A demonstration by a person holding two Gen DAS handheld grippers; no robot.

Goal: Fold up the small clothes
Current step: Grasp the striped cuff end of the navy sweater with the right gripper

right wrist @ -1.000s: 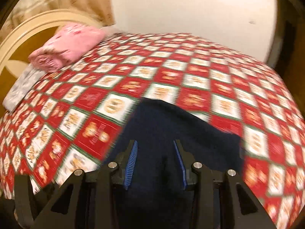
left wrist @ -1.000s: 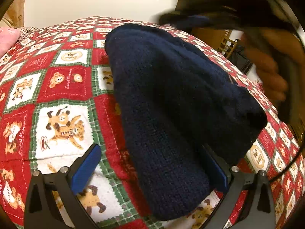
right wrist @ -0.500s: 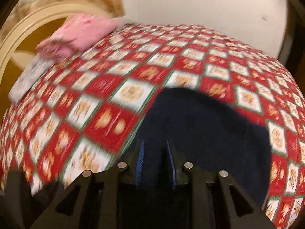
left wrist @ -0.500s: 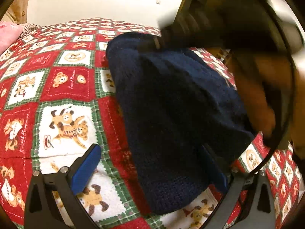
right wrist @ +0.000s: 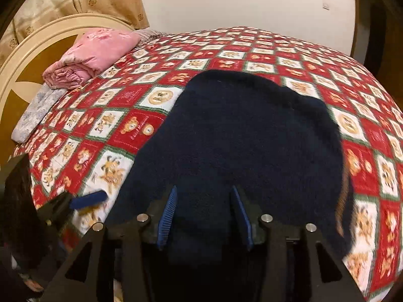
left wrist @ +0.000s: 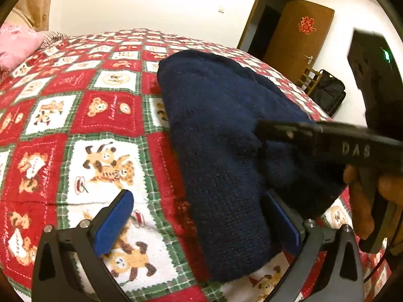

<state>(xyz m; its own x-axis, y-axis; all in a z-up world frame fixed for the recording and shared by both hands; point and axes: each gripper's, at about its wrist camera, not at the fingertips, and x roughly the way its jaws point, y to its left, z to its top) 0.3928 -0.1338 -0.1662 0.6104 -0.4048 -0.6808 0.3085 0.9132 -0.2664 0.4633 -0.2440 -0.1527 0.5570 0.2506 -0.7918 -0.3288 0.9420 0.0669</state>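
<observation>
The right gripper (right wrist: 205,214) hangs over the near part of the navy knit garment (right wrist: 241,138), its jaws opening; the knit lies between the blue pads (right wrist: 167,214) but they do not press it. The left gripper (left wrist: 201,222) stands released and wide, one pad over the bedspread (left wrist: 75,115), the other beside the garment's near end (whether it touches the knit I cannot tell). A hand (left wrist: 370,201) carries the right gripper in from the left view's right edge. The garment lies folded on the bedspread toward its near edge. At the head end sit a pink folded quilt (right wrist: 93,52) and a pale floral pillow (right wrist: 35,112).
</observation>
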